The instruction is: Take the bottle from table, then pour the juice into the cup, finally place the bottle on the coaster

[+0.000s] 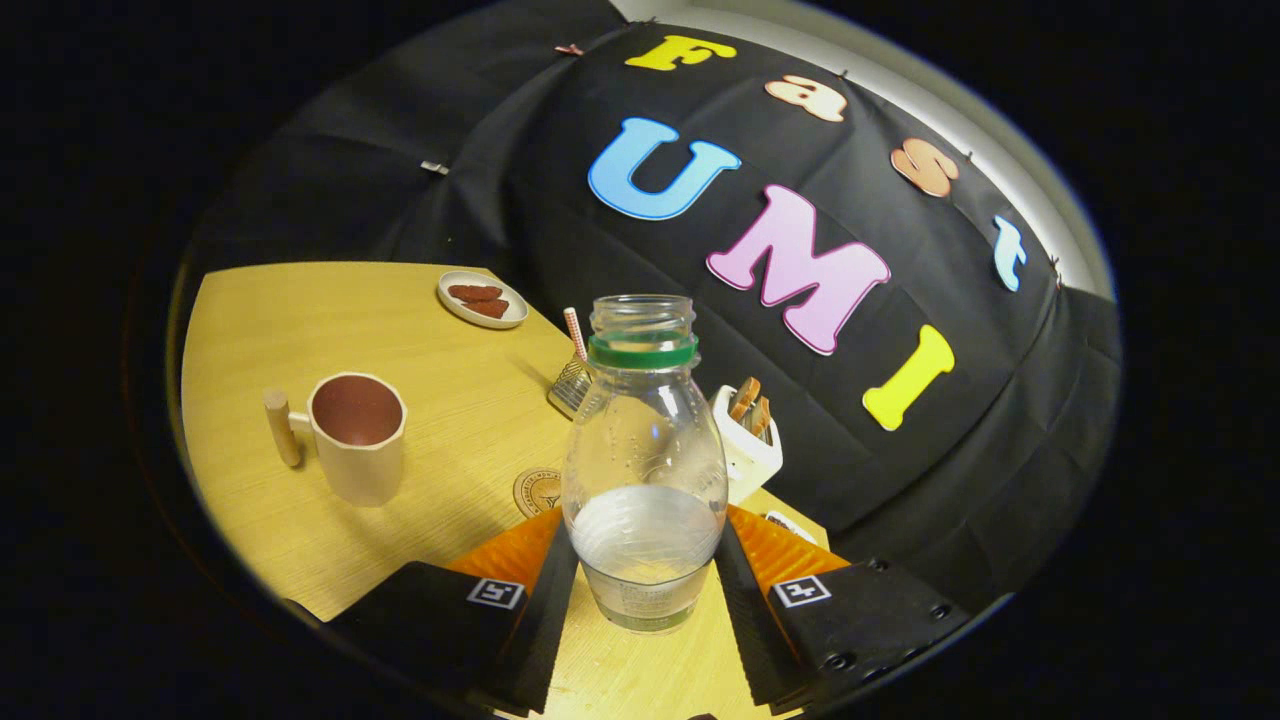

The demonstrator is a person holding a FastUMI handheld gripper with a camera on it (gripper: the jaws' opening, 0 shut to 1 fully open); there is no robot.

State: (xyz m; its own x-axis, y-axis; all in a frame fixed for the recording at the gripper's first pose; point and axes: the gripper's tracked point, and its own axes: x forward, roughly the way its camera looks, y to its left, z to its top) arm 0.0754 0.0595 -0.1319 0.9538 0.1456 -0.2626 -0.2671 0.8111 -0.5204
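Observation:
A clear plastic bottle [644, 455] with a green neck ring and no cap stands upright between my fingers, with pale liquid in its lower part. My gripper [645, 575] is shut on the bottle, both fingers pressing its lower body. The bottle appears lifted a little above the wooden table [300, 320]. A cream cup [357, 435] with a wooden handle and a dark red inside stands on the table to the left, beyond the fingers. A round coaster [537, 492] lies flat just ahead of the left finger, partly hidden by the bottle.
A small plate [482, 299] with reddish slices sits at the table's far edge. Behind the bottle are a metal rack with a striped straw [574, 375] and a white toaster [748, 445] holding toast. The booth's black cloth wall rises close behind them.

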